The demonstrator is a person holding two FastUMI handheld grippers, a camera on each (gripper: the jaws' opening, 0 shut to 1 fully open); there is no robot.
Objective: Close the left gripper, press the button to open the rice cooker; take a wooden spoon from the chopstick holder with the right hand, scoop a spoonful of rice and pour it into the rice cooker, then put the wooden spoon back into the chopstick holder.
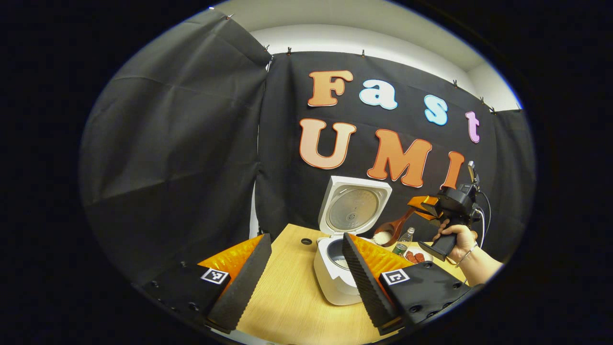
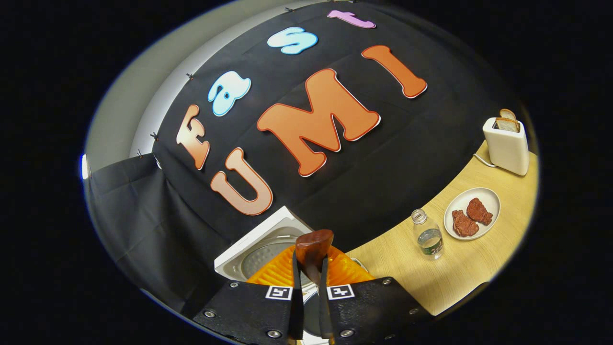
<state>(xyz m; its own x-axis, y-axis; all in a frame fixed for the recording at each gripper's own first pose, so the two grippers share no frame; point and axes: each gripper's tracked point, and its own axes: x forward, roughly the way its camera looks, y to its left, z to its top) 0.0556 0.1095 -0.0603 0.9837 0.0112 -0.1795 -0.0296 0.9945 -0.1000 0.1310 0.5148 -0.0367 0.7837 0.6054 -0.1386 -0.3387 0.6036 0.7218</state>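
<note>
Left claw [image 1: 301, 282] wide, fingers well apart, nothing between them, hovering over the wooden surface [image 1: 287, 297] near its front edge. Rice cooker [image 1: 335, 273] sits on the surface just ahead of the left claw, partly hidden behind the claw's right finger; lid [image 1: 353, 206] up, standing open toward the back wall, inner pot visible below it.

In left gripper view the right claw [image 1: 421, 205] is held by a hand [image 1: 457, 239] above the right part of the surface, clamped narrow on the handle of the wooden spoon [image 1: 391, 230]. Spoon bowl hangs lower than the handle, tilted down toward the cooker, white rice [image 1: 382, 236] in the bowl. Spoon bowl is just beside the cooker's open top, to its right; cannot tell if it's over the pot.

In right gripper view the right claw [image 2: 310, 282] fingers sit nearly together with the spoon handle [image 2: 312, 254] pinched between them, handle end sticking up past the fingertips. Open cooker lid [image 2: 261, 249] shows below and behind the claw.

Further along the surface: clear plastic bottle [image 2: 427, 235], upright, no cap visible; white plate [image 2: 471, 213] just beside it with two reddish-brown meat pieces [image 2: 471, 216]; white toaster [image 2: 506, 143] near the far corner with bread slices [image 2: 506, 120] in the slots. Chopstick holder can't be made out.
</note>
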